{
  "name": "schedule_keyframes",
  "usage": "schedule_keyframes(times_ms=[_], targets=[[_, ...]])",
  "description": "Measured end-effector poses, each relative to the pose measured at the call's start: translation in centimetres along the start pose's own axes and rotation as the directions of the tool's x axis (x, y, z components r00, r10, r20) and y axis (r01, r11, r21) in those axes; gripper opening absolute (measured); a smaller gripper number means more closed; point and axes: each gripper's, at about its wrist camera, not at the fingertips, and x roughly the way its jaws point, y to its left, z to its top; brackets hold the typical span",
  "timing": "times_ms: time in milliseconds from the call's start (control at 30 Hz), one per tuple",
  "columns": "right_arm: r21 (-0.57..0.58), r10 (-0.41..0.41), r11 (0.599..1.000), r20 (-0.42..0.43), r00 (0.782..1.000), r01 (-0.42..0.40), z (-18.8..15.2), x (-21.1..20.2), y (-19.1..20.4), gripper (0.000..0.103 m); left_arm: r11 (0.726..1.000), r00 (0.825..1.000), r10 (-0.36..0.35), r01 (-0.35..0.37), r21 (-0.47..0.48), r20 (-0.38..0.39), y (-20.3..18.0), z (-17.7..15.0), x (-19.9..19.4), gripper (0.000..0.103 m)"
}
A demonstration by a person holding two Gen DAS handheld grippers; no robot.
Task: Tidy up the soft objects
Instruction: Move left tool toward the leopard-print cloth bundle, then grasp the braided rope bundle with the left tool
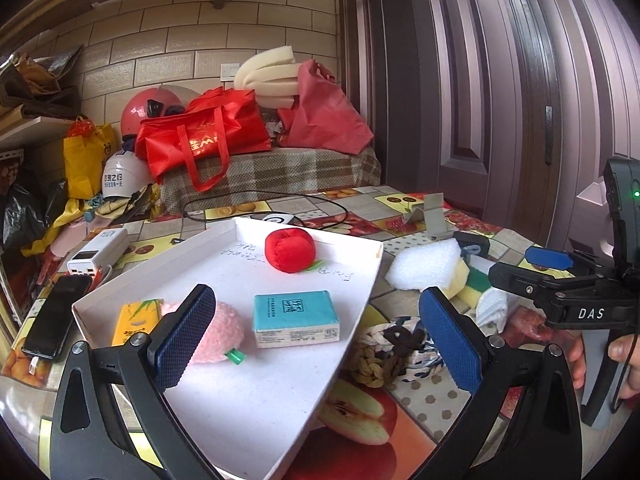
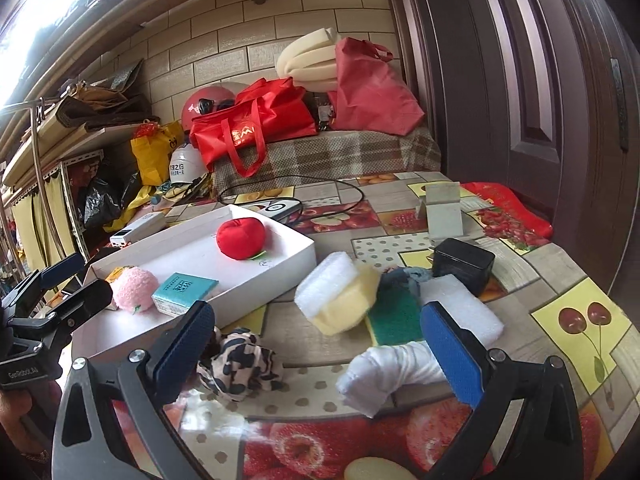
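**Both claws wide open, loose soft things waiting by the tray**

The surface (image 2: 580, 280), in its fruit-print cover, carries it all. On it sits the white tray (image 1: 224, 420), already holding a red plush (image 1: 290, 249), a pink plush (image 1: 222, 330), a teal pack (image 1: 296, 320) and a yellow pack (image 1: 134, 320).

Outside the tray, to its right, lies the loose pile: foam block (image 2: 328, 284), sponge (image 2: 394, 312), white cloth (image 2: 394, 372), patterned scrunchie (image 2: 240, 364).

Right claw (image 2: 324, 354) hangs open and empty, with the cloth just ahead, nearer its right finger, long axis running across the jaws. That looks the likeliest next pick.

Left claw (image 1: 316, 336) gapes too, empty, over the tray's right edge, the scrunchie near its right finger.
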Motion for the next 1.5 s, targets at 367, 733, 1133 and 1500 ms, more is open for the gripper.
schedule_keyframes(times_ms=[367, 733, 1133, 1500], targets=[[0.128, -0.148, 0.98, -0.062, 0.987, 0.155, -0.6, -2.0, -9.0, 0.103, 0.946, 0.936, -0.309, 0.32, 0.042, -0.171, -5.1, -0.2, 1.9, 0.102], [0.305, -0.163, 0.938, -0.029, 0.986, 0.164, -1.1, -3.4, -12.0, 0.103, 0.943, 0.846, -0.329, 0.317, -0.101, -0.42, -8.9, -0.7, 8.9, 0.102], [0.419, -0.134, 0.898, -0.034, 0.99, 0.136, -1.7, -3.5, -14.3, 0.103, 0.913, 0.875, -0.391, 0.407, -0.002, -0.287, -11.2, -1.5, 0.8, 0.102], [0.422, -0.133, 0.896, -0.043, 0.99, 0.139, -1.9, -3.4, -14.4, 0.103, 0.961, 0.891, -0.277, 0.261, -0.095, -0.359, -6.0, -2.0, 2.8, 0.095]])
